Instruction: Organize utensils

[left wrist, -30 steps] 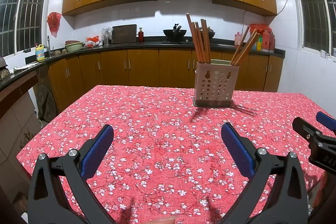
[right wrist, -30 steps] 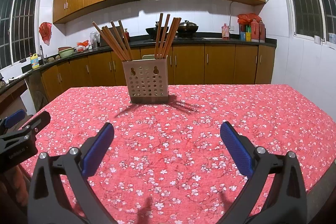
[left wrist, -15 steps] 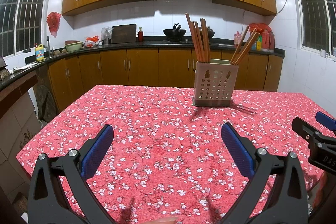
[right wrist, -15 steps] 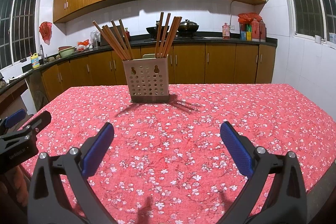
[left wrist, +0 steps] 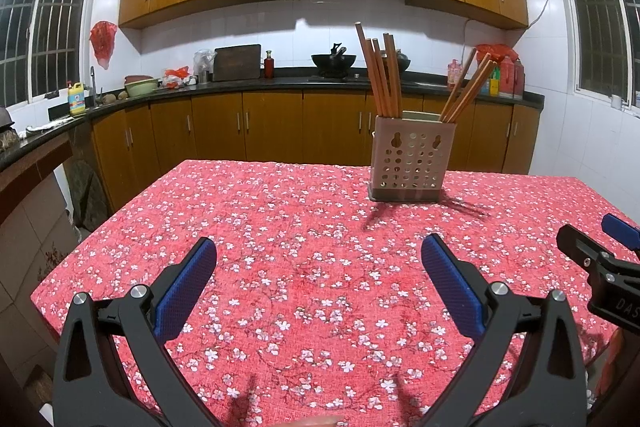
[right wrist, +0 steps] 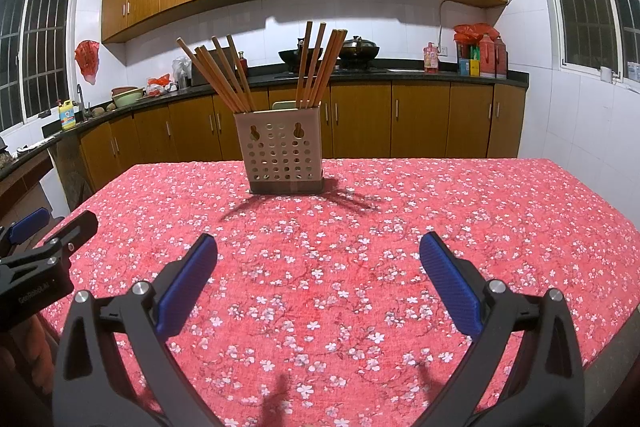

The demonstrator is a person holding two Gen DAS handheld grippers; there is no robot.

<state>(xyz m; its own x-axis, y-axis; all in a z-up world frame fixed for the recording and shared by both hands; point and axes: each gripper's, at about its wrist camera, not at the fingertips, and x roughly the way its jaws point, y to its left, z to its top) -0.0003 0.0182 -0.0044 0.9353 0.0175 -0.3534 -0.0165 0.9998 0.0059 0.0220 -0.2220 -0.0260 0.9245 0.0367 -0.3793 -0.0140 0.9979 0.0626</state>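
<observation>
both grippers hover low over the table (left wrist: 248, 211) and nothing is in either of them. the left gripper (left wrist: 318, 263) has its two blue-padded fingers (left wrist: 184, 291) spread wide, released, with only the red flowered tablecloth (left wrist: 320, 299) showing in the gap between them. the right gripper (right wrist: 318, 259) is the same story, fingers (right wrist: 450, 285) splayed apart, gripping nothing, flowered cloth underneath. ahead of the left fingers and off toward the right fingertip stands the holder (left wrist: 411, 163), a pale box with round holes, upright on the cloth and well apart from the tips. from the right wrist view the holder (right wrist: 282, 151) sits ahead and a little toward the left fingertip, again well clear. chopsticks (left wrist: 380, 75) stand in it in two bunches: one bunch at the left end, a second bunch (left wrist: 466, 89) at the right end leaning outward. the right camera shows the left bunch (right wrist: 218, 73) fanning to the left and the other bunch (right wrist: 318, 65) nearly straight up. the right gripper pokes in at the right edge of the left view, beside the left one's right finger, and the left one shows at the left edge of the right view. beyond the table runs a dark counter (left wrist: 280, 81) with wooden cabinets (left wrist: 224, 123) below.
</observation>
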